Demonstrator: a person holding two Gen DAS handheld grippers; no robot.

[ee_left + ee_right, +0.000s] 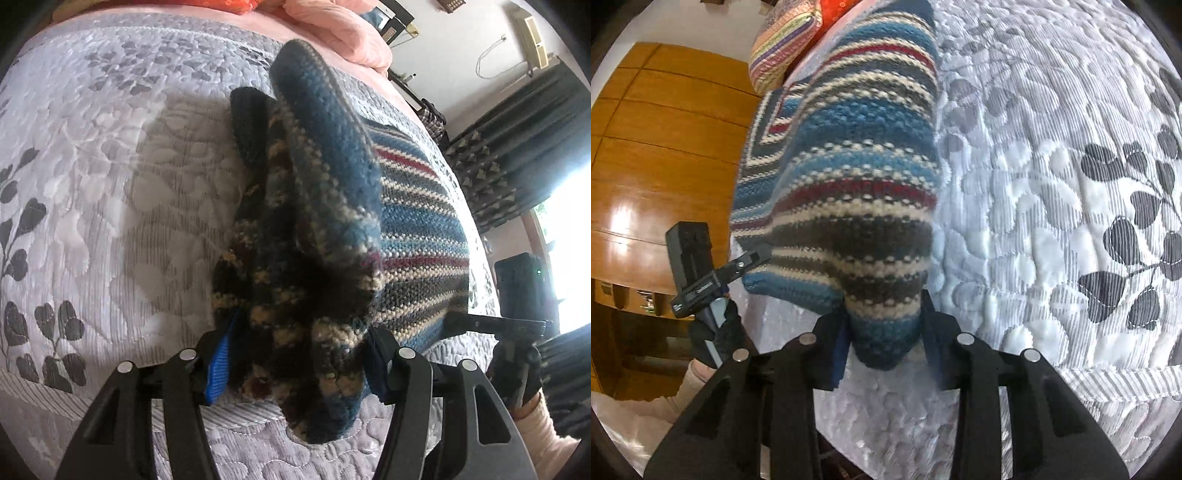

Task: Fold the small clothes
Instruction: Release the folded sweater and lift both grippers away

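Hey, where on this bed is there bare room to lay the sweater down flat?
Free: the grey leaf-print quilt left of the striped knit sweater, and the quilt on its other side in the right wrist view. Crowded: the far edge by the pink bedding and striped cushion. Left gripper and right gripper both grip the sweater.

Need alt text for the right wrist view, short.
The right gripper is shut on a bunched edge of a striped knit sweater, which lifts off a grey floral quilt. At lower left the left gripper meets the same sweater, with a wooden wardrobe behind.
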